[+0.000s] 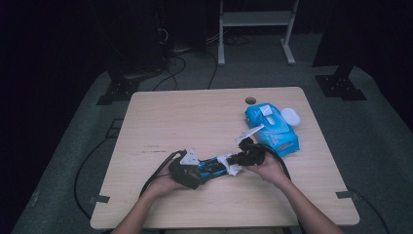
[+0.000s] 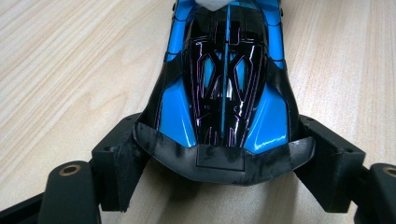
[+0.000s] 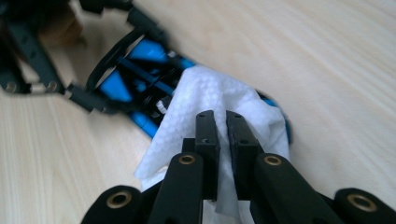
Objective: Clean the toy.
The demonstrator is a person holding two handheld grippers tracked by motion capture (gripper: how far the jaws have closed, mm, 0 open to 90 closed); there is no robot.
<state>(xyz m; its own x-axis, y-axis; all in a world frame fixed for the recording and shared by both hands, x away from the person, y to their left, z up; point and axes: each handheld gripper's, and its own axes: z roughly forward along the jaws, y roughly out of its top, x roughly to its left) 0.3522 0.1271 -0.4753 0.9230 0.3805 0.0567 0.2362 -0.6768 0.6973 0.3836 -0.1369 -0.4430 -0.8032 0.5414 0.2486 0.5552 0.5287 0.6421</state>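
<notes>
Holding the toy car [image 2: 226,88] as my landmark, I see it lying on the wooden table [image 1: 195,117], near the person's edge and about midway across it. It is blue and black with thin line markings on its glossy top. My left gripper [image 1: 187,171] grasps the car by one end: in the left gripper view the two black jaws stand fairly wide apart, one on each side of the car's broad black bumper, and their inner faces press against its flanks. The car's long body runs away from that gripper, flat on the wood.

At the car's far end, my right gripper [image 3: 223,135] has its jaws clenched almost together on a white wipe [image 3: 210,100]. In the right gripper view the fingers pinch a fold of the wipe between them, and the rest of the sheet drapes forward over the end of the car, touching its blue bodywork. The car beyond it looks blurred there, so I cannot tell how hard the wipe bears on it.

Beyond the car, toward the table's far right side, lies a blue pack of wipes [image 1: 272,129] with its flap up, and a small white lid [image 1: 291,116] sits just beside that pack.
</notes>
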